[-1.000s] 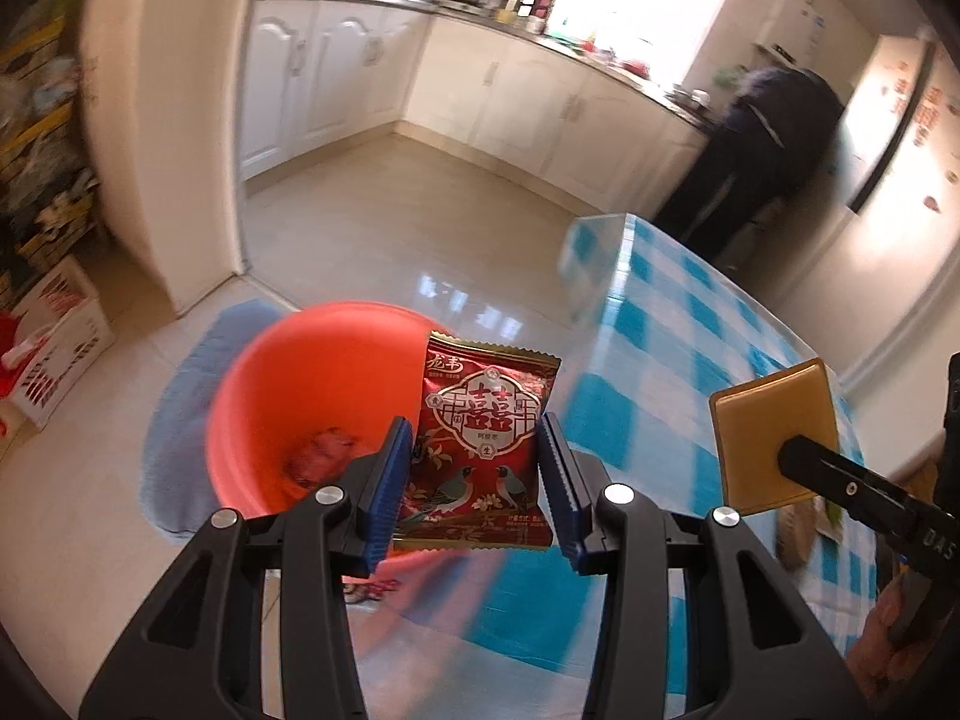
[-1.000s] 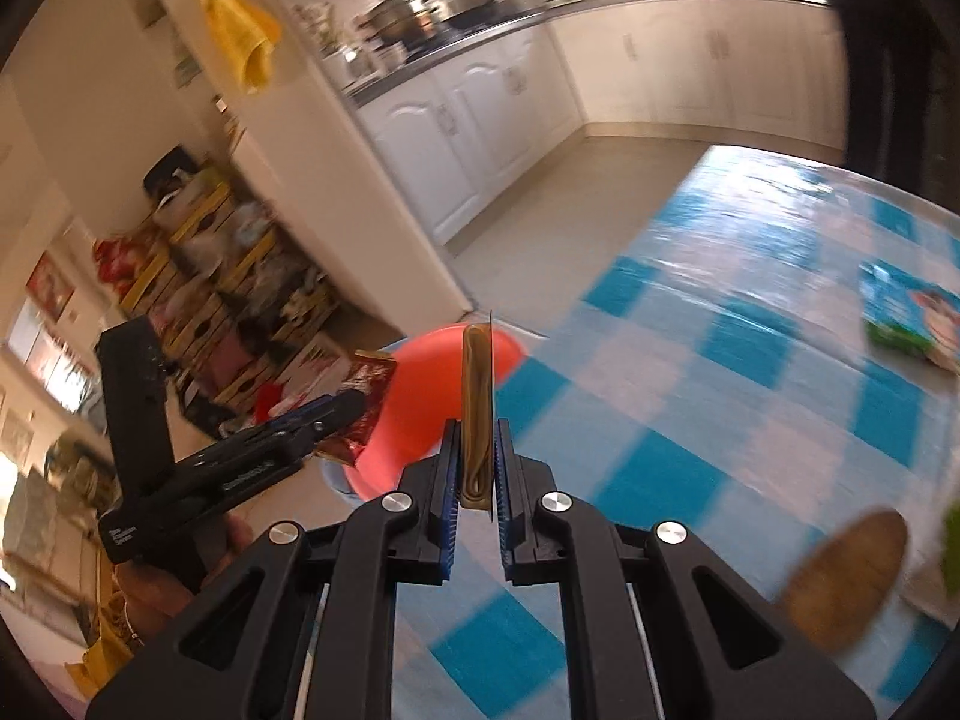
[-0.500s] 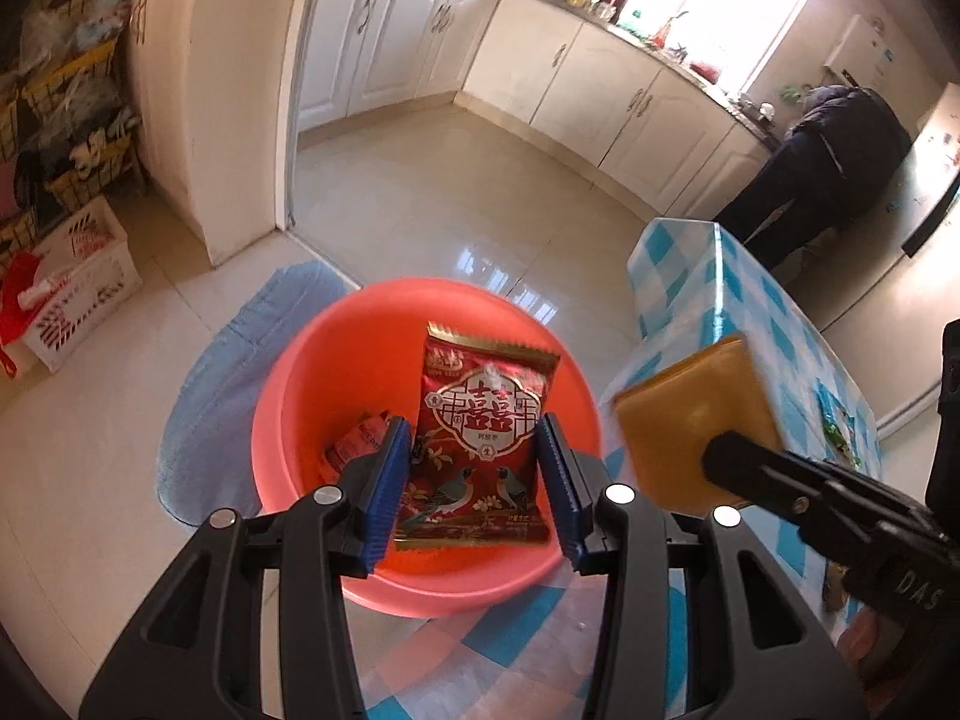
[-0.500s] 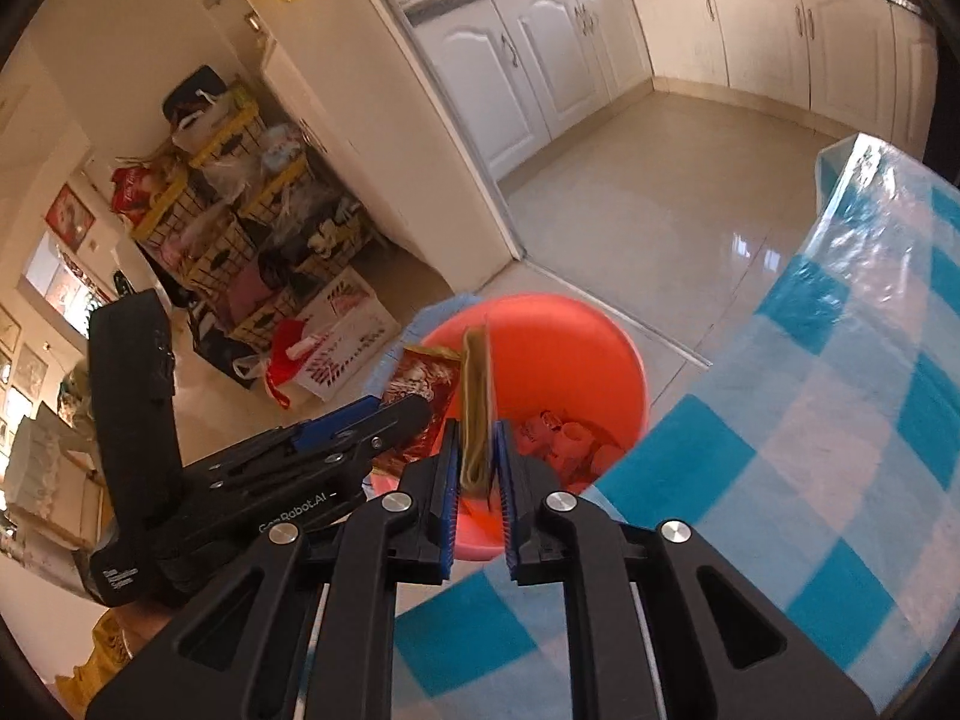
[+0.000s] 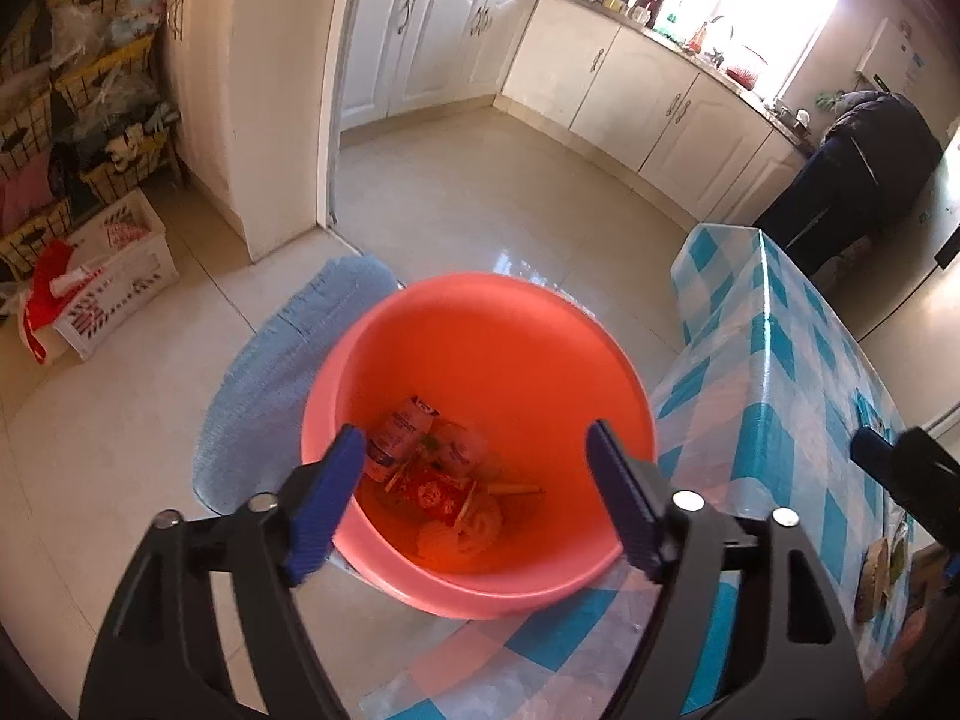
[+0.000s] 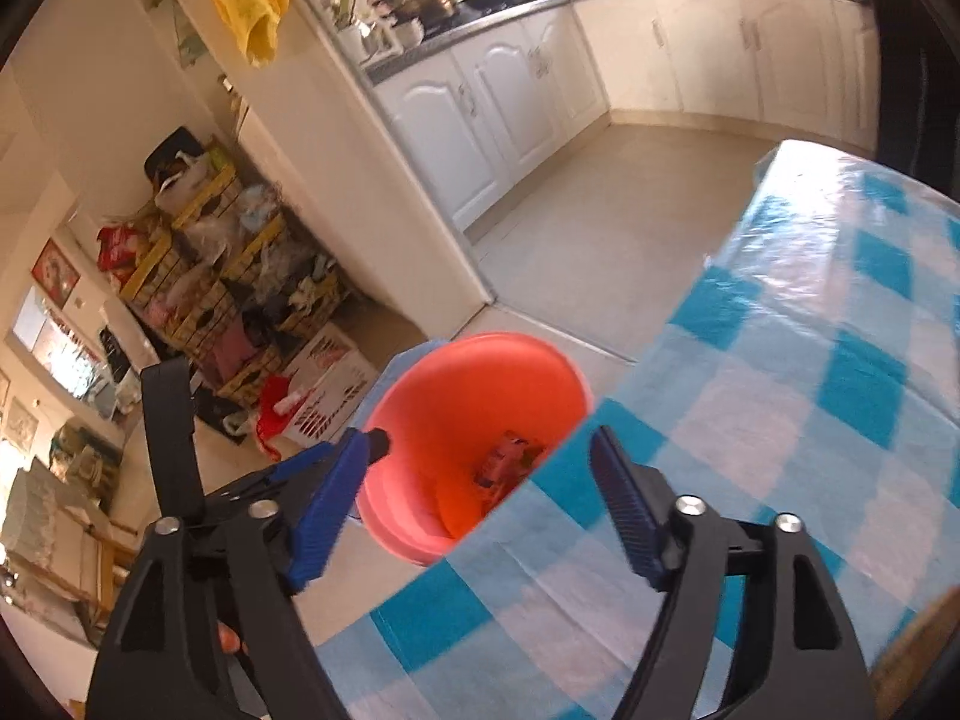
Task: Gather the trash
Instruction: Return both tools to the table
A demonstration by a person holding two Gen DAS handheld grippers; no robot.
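Both packets released since earlier frames: red snack packet gone from left gripper (image 5: 474,492), yellow-brown packet gone from right gripper (image 6: 480,492). Jaws of both just opened, now wide, nothing between them. Trash seen lying at bottom of orange bucket (image 5: 480,312); red packet (image 5: 432,492) among it. Left gripper held directly over bucket; right gripper above surface (image 6: 810,390) edge beside bucket. Step judged: drop done; grippers best lifted clear of bucket rim before return to surface. Count: one bucket, two grippers, several wrappers in bucket, exact number not readable.

An orange-red plastic bin (image 5: 480,360) stands upright on the floor against the table's corner, with crumpled red and pink wrappers (image 5: 438,474) heaped at its bottom.
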